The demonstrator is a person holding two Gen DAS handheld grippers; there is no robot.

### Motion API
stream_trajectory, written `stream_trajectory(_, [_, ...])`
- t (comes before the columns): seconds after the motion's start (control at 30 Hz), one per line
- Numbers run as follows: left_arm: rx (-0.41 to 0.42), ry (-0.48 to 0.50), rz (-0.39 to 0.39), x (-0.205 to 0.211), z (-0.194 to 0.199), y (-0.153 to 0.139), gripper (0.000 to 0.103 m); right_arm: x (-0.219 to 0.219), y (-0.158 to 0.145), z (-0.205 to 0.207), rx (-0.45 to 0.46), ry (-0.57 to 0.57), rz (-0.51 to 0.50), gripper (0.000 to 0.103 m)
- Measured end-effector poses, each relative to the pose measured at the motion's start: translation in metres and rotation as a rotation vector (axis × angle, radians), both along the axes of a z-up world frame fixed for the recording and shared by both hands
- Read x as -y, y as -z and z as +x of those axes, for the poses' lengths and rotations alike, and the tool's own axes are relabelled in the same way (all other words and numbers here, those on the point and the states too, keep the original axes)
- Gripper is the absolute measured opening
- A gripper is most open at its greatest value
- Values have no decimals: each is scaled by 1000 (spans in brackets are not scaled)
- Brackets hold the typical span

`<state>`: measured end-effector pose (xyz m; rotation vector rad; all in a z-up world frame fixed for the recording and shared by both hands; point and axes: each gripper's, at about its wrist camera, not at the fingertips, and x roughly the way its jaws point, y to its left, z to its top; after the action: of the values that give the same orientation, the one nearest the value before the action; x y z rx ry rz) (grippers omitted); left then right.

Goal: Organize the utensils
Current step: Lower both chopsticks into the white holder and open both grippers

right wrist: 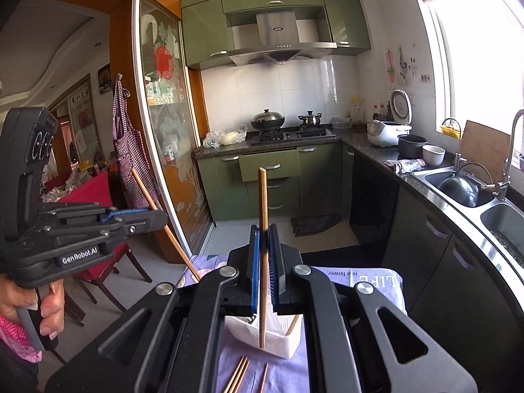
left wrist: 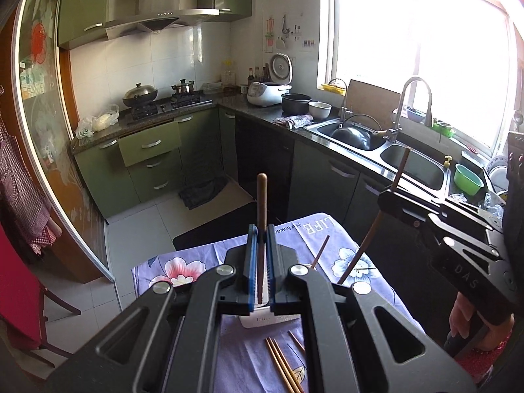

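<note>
My left gripper [left wrist: 261, 234] is shut on a brown wooden chopstick [left wrist: 261, 203], held upright above a white holder [left wrist: 262, 319] on the table. My right gripper [right wrist: 263, 229] is shut on another chopstick [right wrist: 262, 196], its lower end over the white holder [right wrist: 278, 340], which has one chopstick [right wrist: 293, 324] in it. Each gripper shows in the other's view: the right gripper [left wrist: 389, 193] with its stick [left wrist: 370, 239], and the left gripper [right wrist: 157, 216] with its stick [right wrist: 163, 226]. Several loose chopsticks [left wrist: 283, 365] lie on the cloth in front of the holder; they also show in the right wrist view [right wrist: 239, 376].
The small table is covered by a purple flowered cloth [left wrist: 183, 262]. A counter with a double sink [left wrist: 376, 144] runs along the right. A stove with pots [left wrist: 163, 101] stands at the back. A red chair [right wrist: 95, 196] is to the left.
</note>
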<state>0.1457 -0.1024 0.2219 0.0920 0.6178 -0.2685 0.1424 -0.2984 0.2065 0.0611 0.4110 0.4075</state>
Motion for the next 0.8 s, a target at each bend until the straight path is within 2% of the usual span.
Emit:
stream_trajectory(0.17, [-75,-15,10,6,34,34,5,-12,11,35,-11,34,-29,6])
stream_trajectory(0.43, [-204,-13,33,3,49,88,6,-23,80,64,-135,26,-72,6])
stream_trajectory(0.53, [-210,-18,47,1,47,93,15,-27,100,69,-176,21,-95,6])
stream_trajectory(0.6, [-199,-25,48,1,44,91,35,-29,105,68,-182,18,-102,7])
stream_trajectory(0.8, [-163,-3,56,4,22,73,36,-22,94,44,-142,10,-72,7])
